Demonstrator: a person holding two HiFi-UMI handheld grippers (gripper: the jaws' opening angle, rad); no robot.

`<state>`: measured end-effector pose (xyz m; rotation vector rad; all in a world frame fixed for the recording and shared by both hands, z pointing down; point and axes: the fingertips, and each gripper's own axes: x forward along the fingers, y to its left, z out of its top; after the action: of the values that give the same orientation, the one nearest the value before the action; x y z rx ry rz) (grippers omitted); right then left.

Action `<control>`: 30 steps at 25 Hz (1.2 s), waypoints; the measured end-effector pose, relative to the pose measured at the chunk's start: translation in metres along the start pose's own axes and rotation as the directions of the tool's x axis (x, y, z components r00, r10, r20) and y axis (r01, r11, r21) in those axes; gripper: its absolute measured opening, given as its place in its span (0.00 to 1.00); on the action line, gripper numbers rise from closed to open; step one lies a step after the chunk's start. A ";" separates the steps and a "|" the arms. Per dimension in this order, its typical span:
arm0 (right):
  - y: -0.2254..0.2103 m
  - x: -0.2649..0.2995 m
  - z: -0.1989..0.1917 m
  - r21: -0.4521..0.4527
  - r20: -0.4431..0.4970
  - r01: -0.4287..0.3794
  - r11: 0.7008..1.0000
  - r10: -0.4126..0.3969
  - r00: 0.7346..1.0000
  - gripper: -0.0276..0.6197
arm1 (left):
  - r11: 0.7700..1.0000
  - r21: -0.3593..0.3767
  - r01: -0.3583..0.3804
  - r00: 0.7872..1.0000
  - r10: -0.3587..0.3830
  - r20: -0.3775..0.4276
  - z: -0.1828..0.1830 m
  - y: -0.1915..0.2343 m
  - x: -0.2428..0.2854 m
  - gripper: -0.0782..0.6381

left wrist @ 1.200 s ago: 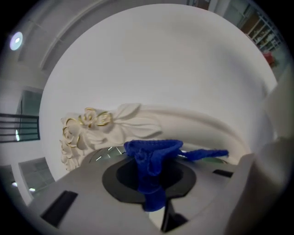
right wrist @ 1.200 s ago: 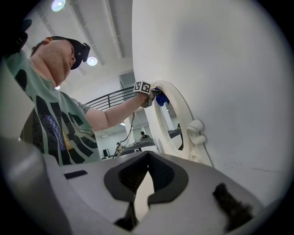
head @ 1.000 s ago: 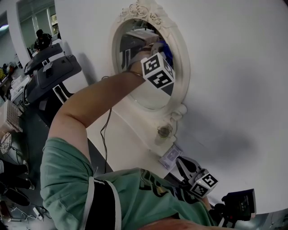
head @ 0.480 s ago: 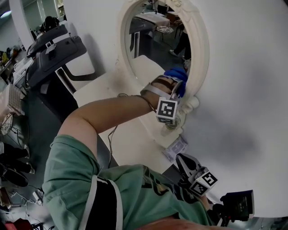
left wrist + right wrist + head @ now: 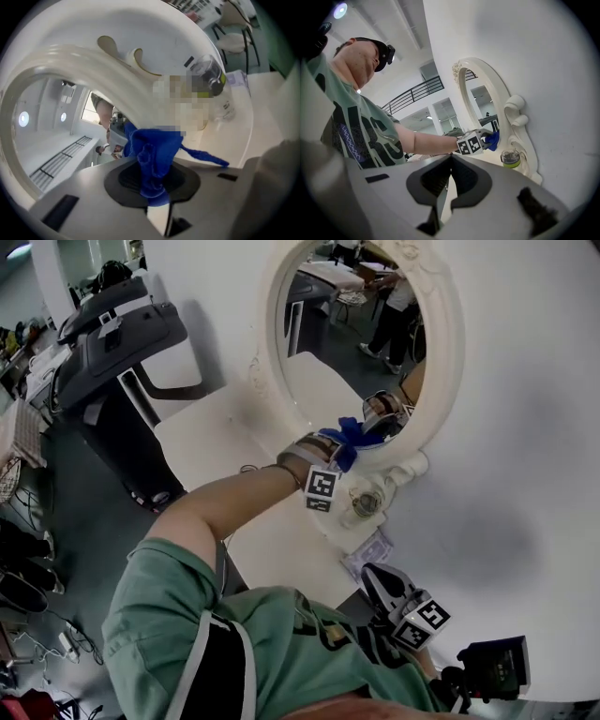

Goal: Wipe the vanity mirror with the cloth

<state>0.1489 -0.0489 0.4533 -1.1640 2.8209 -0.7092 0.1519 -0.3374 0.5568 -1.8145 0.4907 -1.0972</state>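
Note:
The oval vanity mirror (image 5: 361,334) in its cream ornate frame (image 5: 452,381) stands on a white table against the wall. My left gripper (image 5: 345,448) is shut on a blue cloth (image 5: 352,434) and presses it against the bottom of the glass, just above the lower frame. In the left gripper view the cloth (image 5: 152,152) bunches between the jaws, with the frame (image 5: 89,70) curving overhead. My right gripper (image 5: 382,585) hangs low by my body, away from the mirror, jaws together on nothing. The right gripper view shows the mirror (image 5: 480,110) and the cloth (image 5: 493,138) ahead.
A small jar with a green band (image 5: 366,503) stands at the mirror's foot, beside the left gripper. A flat packet (image 5: 367,555) lies on the white table (image 5: 216,442). A treadmill (image 5: 122,334) stands at the left, and a black device (image 5: 497,662) sits at the lower right.
My left gripper has swept the cloth down the glass, from the upper part to the bottom edge. The right gripper has stayed put.

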 end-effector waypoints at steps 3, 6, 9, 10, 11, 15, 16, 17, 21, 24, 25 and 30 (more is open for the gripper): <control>-0.005 0.010 0.014 -0.035 -0.003 0.024 0.999 -0.024 1.000 0.06 | 0.980 -0.200 0.024 0.999 -0.018 0.033 -0.027 -0.012 -0.020 0.22; -0.012 0.019 0.031 -0.060 0.018 0.064 0.996 -0.063 0.998 0.06 | 0.885 -0.457 0.087 0.994 -0.046 0.100 -0.048 -0.030 -0.056 0.22; -0.010 0.025 0.047 -0.074 0.064 0.127 0.989 -0.122 0.990 0.06 | 0.728 -0.655 0.203 0.972 -0.071 0.223 -0.052 -0.063 -0.102 0.22; -0.009 0.028 0.050 -0.074 0.078 0.150 0.986 -0.144 0.987 0.06 | 0.675 -0.698 0.238 0.963 -0.070 0.261 -0.052 -0.074 -0.116 0.22; -0.007 0.031 0.051 -0.069 0.090 0.176 0.982 -0.169 0.982 0.06 | 0.623 -0.732 0.276 0.952 -0.072 0.298 -0.054 -0.087 -0.129 0.22; -0.009 0.046 0.042 -0.024 0.135 0.266 0.964 -0.260 0.956 0.06 | 0.477 -0.756 0.448 0.887 -0.131 0.443 -0.062 -0.135 -0.160 0.22; -0.010 0.049 0.046 -0.030 0.130 0.261 0.965 -0.255 0.958 0.06 | 0.459 -0.758 0.464 0.880 -0.139 0.455 -0.060 -0.142 -0.165 0.22; -0.010 0.051 0.051 -0.041 0.119 0.248 0.968 -0.242 0.963 0.06 | 0.448 -0.761 0.470 0.878 -0.143 0.457 -0.057 -0.147 -0.171 0.22; 0.001 0.038 0.060 -0.047 0.111 0.210 0.977 -0.204 0.973 0.06 | 0.455 -0.763 0.460 0.883 -0.140 0.449 -0.035 -0.153 -0.204 0.22; -0.005 0.005 0.059 -0.022 0.120 0.180 0.983 -0.176 0.977 0.06 | 0.369 -0.833 0.412 0.906 -0.069 0.418 -0.009 -0.144 -0.221 0.22; -0.008 -0.008 0.058 -0.006 0.126 0.164 0.986 -0.162 0.979 0.06 | 0.319 -0.858 0.403 0.910 -0.041 0.413 0.002 -0.140 -0.227 0.22; -0.023 -0.063 0.040 -0.008 0.114 0.091 0.996 -0.089 0.990 0.06 | 0.175 -0.894 0.412 0.905 0.041 0.424 0.062 -0.130 -0.252 0.22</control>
<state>0.2169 -0.0367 0.4170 -1.2971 2.6992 -0.6093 0.0571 -0.0635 0.5386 -3.2740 0.8814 -0.4559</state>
